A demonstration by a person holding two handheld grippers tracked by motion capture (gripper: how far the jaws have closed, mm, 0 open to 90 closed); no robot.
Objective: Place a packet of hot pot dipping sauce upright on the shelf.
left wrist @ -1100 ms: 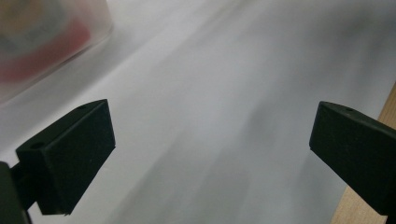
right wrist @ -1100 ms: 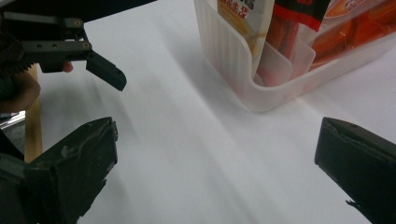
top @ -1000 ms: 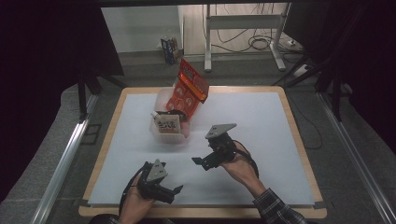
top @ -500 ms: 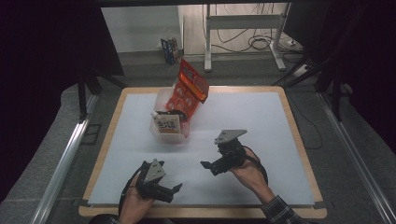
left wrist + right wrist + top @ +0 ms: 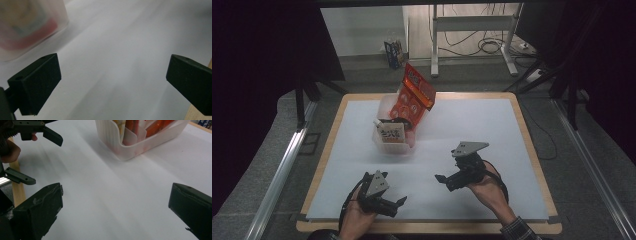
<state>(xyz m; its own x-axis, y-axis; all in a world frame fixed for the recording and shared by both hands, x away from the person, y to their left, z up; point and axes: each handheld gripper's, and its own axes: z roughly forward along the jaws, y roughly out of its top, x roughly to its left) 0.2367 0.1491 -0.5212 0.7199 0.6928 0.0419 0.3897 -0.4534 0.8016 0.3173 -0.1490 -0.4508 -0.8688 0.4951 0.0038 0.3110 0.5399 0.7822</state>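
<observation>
- Bin [image 5: 384,145] of translucent plastic, just left of centre in the high view, on white table [image 5: 492,130]; holds a tall orange bag [image 5: 414,97] leaning up and right, and a small carton [image 5: 392,136] at the near end.
- Same bin at top centre of the right gripper view [image 5: 130,147], orange and yellow packs upright inside; blurred at upper left of the left gripper view [image 5: 30,27].
- Left gripper [image 5: 401,202] at lower left of the high view, low over the table near its front edge, well apart from the bin.
- Jaws spread wide in the left gripper view, nothing but bare table between them.
- Right gripper [image 5: 441,178] at lower centre-right, pointing left, also apart from the bin.
- Jaws spread wide in the right gripper view, nothing held.
- Left gripper also at upper left of the right gripper view [image 5: 37,135], open.
- Likely step: a pause with both hands empty, either after packing the bin or before taking something from it; cannot tell which.
- Next move, if a reach: bring 1 gripper forward and up-frame to the bin, jaws kept open, line them across the thin edge of the bag or carton, then close.
- Care needed with the tall bag: leans over the rim and may tip if nudged.
</observation>
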